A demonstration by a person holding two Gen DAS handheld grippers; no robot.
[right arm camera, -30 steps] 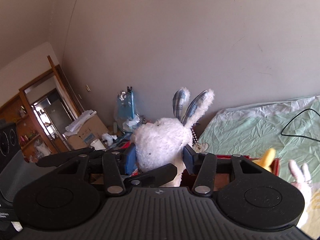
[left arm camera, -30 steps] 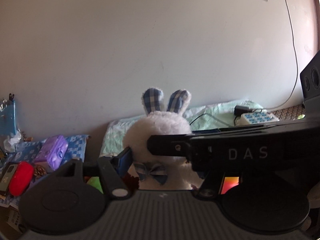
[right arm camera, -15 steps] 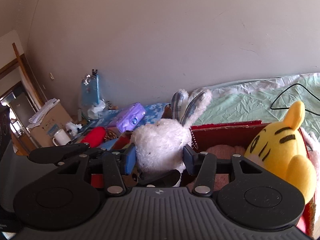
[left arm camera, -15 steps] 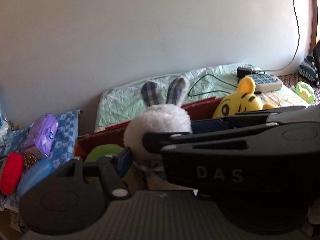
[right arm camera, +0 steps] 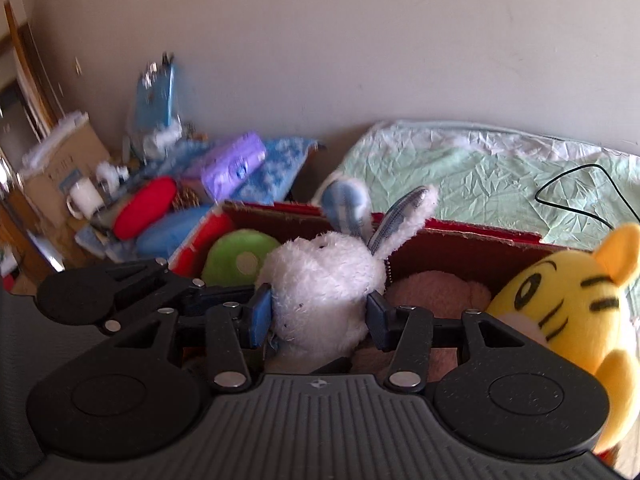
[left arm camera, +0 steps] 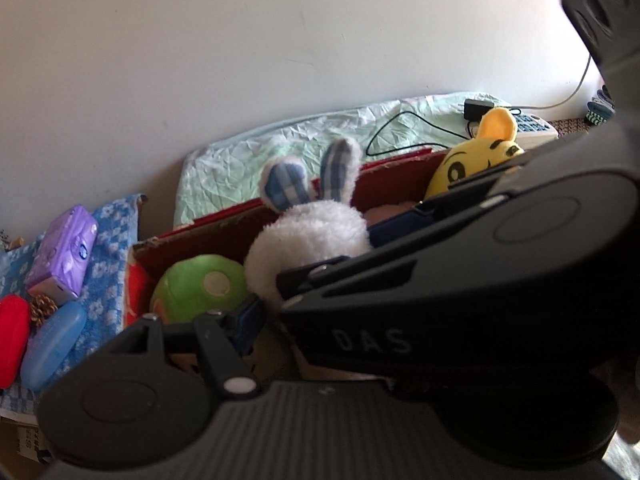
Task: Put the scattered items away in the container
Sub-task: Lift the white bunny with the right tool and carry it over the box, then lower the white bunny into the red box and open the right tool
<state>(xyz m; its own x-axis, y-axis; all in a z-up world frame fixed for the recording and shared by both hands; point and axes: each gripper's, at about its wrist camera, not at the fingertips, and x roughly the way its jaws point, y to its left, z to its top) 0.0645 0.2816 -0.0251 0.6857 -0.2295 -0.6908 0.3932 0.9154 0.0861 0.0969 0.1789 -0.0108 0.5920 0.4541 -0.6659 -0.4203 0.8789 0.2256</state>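
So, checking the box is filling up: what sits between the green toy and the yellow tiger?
The white bunny, gripped by the right gripper, as the right wrist view shows.

A plain white wall [left arm camera: 248,60] stood at the back in soft daylight. Below it lay a crinkly pale green sheet [right arm camera: 472,168]. A brown wooden door frame [right arm camera: 24,76] showed at the far left.

**A:** The bunny [right arm camera: 320,296] looked like fluffy white plush, with checked cloth ears. The box [right arm camera: 460,246] was rough cardboard, red outside with a frayed rim.

**B:** Yeah, and the tiger [right arm camera: 568,300] was smooth short-pile plush. The gripper [right arm camera: 318,316] was matt black plastic with shiny metal pins, and the sheet [right arm camera: 460,168] was crinkly, maybe plastic.
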